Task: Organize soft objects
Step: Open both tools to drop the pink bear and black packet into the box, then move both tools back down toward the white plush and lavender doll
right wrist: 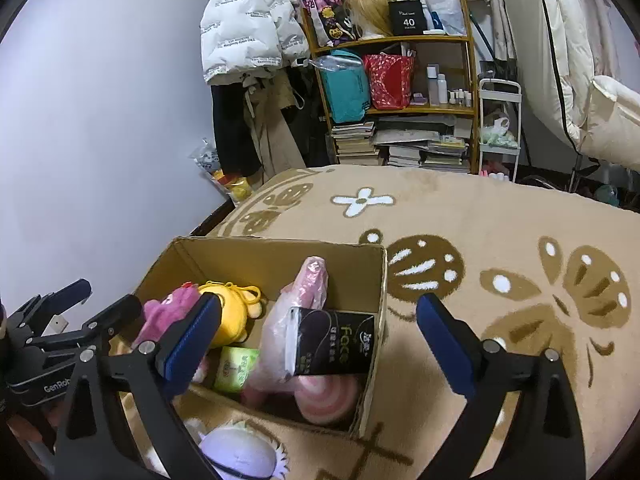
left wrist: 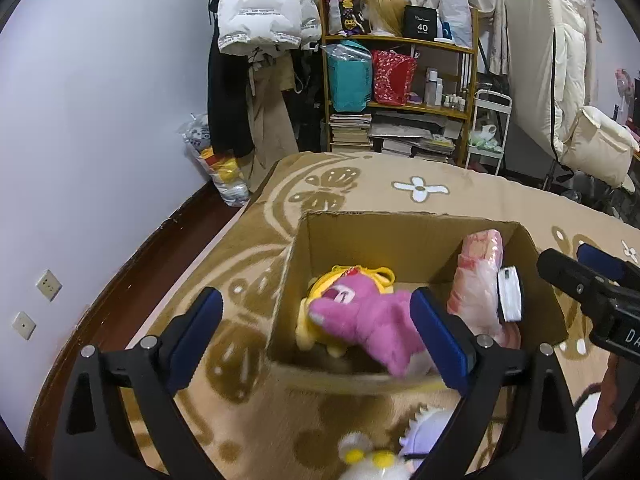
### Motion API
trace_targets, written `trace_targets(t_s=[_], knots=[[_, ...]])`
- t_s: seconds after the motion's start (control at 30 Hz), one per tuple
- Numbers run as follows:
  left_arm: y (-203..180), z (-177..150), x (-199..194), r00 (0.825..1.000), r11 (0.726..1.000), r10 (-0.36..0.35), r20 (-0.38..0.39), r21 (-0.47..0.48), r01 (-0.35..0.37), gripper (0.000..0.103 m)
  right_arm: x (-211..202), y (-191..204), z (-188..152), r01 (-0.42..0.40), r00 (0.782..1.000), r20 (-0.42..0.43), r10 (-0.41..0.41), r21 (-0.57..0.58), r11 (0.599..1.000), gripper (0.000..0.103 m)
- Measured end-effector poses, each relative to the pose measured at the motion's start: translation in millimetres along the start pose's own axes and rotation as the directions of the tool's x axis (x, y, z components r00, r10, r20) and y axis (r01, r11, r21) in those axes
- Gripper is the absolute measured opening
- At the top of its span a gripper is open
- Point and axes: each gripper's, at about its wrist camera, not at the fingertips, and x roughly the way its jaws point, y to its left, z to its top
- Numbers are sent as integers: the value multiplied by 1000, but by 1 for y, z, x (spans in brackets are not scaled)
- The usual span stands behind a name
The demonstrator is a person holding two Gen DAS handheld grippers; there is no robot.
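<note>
An open cardboard box (left wrist: 288, 264) (right wrist: 382, 280) sits on a tan patterned blanket. Inside lie a pink plush (left wrist: 368, 320) (right wrist: 164, 312), a yellow plush (left wrist: 360, 274) (right wrist: 232, 312), a pink bagged soft item (left wrist: 478, 276) (right wrist: 304, 292), a black tissue pack (right wrist: 334, 340) (left wrist: 510, 294) and a green pack (right wrist: 236, 368). My left gripper (left wrist: 320, 336) is open and empty, hovering over the box's near left side. My right gripper (right wrist: 320, 336) is open and empty over the box's right wall. A lavender plush (right wrist: 240, 454) (left wrist: 424, 428) and a white-yellow plush (left wrist: 368, 460) lie in front of the box.
The blanket (right wrist: 500, 240) spreads to the right of the box. A shelf (left wrist: 400, 80) with books and bags, hanging coats (left wrist: 260, 20) and a white cart (left wrist: 490, 132) stand behind. Dark floor (left wrist: 132, 264) and a wall lie at the left.
</note>
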Motion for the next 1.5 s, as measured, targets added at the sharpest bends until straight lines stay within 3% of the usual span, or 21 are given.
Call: trace_targets(t_s=[0.13, 0.37, 0.87, 1.5], knots=[[9, -1, -17, 1000, 999, 0, -2, -42, 0, 94, -13, 5, -1, 8, 1000, 2, -8, -15, 1000, 103], [13, -9, -44, 999, 999, 33, -8, -26, -33, 94, -38, 13, -8, 22, 1000, 0, -22, -23, 999, 103], [14, -57, -85, 993, 997, 81, -83, 12, -81, 94, -76, 27, -35, -4, 1000, -18, 3, -12, 1000, 103], [12, -89, -52, 972, 998, 62, -226, 18, -60, 94, -52, 31, -66, -4, 992, -124, 3, -9, 1000, 103]])
